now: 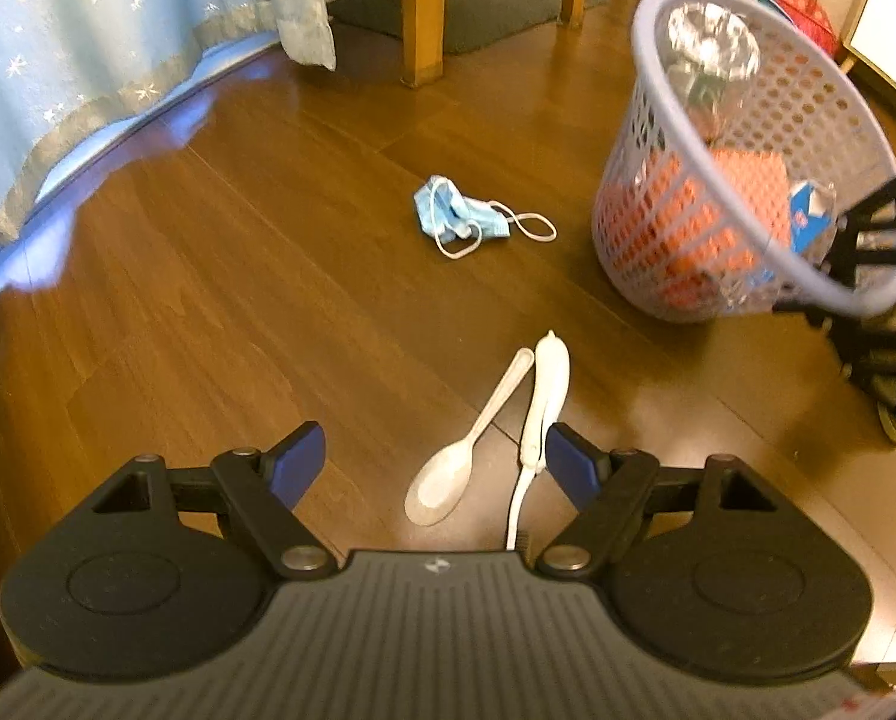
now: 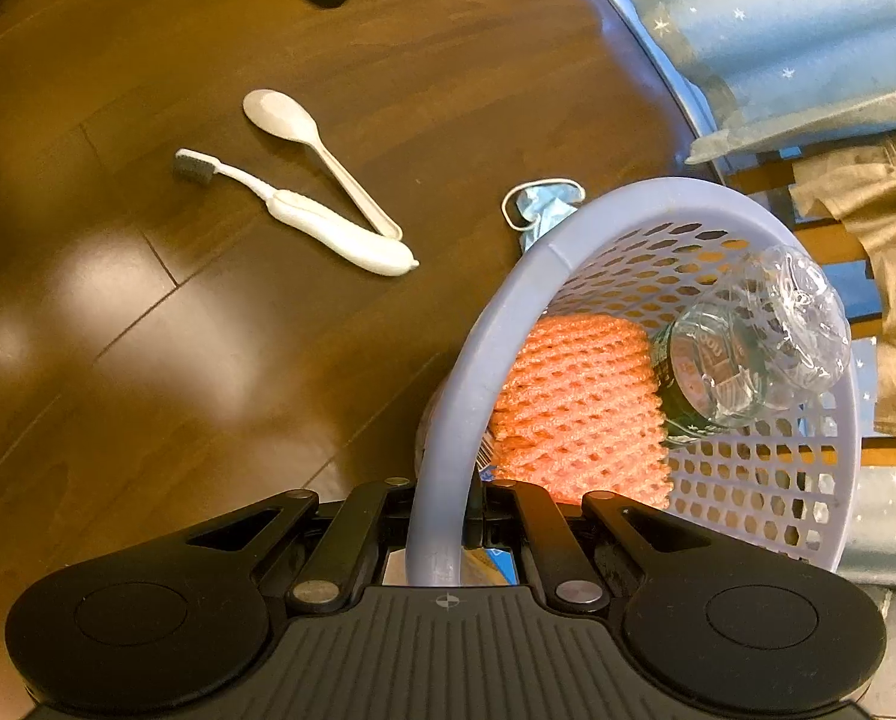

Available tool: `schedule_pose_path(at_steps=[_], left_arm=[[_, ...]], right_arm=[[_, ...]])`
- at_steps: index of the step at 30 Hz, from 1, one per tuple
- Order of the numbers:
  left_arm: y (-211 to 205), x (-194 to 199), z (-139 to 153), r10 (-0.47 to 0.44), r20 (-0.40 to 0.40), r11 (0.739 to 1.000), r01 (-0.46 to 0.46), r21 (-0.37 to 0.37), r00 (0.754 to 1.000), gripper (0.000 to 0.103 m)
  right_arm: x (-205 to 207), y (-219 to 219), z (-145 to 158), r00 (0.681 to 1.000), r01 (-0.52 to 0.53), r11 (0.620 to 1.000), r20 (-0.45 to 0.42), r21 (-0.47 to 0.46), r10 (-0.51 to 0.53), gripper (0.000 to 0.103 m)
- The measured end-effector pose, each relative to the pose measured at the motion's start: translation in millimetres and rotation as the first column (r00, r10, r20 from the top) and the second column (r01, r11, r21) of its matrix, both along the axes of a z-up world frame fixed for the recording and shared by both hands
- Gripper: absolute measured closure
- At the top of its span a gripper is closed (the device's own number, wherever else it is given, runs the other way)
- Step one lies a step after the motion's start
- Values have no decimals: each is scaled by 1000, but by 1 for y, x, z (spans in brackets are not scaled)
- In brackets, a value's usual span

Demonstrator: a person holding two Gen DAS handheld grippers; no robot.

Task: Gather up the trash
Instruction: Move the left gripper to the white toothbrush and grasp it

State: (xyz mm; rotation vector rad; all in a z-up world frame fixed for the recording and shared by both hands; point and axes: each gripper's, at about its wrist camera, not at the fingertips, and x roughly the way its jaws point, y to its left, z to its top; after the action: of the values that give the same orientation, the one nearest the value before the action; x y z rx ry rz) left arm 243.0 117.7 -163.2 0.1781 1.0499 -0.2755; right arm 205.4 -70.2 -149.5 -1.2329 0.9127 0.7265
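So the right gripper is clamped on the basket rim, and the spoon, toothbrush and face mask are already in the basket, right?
Not quite. The right gripper is clamped on the basket rim, but the spoon, toothbrush and face mask lie on the floor, as both wrist views show.

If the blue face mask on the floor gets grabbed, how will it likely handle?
The face mask lies crumpled, so it is probably soft, light and floppy. Its white ear loops trail loose and may dangle or snag. Lying flat on the wood floor, it may slide when pushed.

A star-printed blue curtain (image 1: 88,60) hangs beside wooden legs (image 1: 422,18) and a dark mat (image 1: 496,0).
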Motion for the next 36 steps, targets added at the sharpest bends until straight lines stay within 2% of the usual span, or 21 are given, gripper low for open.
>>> schedule_pose_path(at_steps=[12, 16, 21, 24, 29, 32, 36], left_arm=[[-23, 5, -30, -68, 3, 998, 68, -17, 998, 28], [-30, 8, -41, -106, -9, 994, 106, -2, 994, 37], [-43, 8, -57, -173, -37, 984, 175, 33, 984, 41], [-48, 9, -65, -171, -35, 985, 171, 13, 985, 43], [-57, 10, -83, -180, -44, 983, 182, 28, 983, 46], [-60, 15, -91, -166, -39, 986, 168, 26, 985, 56], [-66, 19, -99, -160, -35, 987, 161, 20, 986, 60]], right_arm=[[6, -29, -3, 999, 31, 999, 10, -21, -31, 103], [8, -37, -3, 999, 38, 999, 9, -25, -37, 103], [15, -41, -3, 998, 55, 998, 12, -21, -55, 103], [17, -40, -3, 998, 62, 998, 17, -21, -61, 102], [15, -38, -7, 998, 60, 998, 30, -26, -60, 102], [15, -36, -9, 998, 54, 998, 35, -32, -53, 102], [15, -35, -9, 998, 59, 998, 37, -36, -58, 102]])
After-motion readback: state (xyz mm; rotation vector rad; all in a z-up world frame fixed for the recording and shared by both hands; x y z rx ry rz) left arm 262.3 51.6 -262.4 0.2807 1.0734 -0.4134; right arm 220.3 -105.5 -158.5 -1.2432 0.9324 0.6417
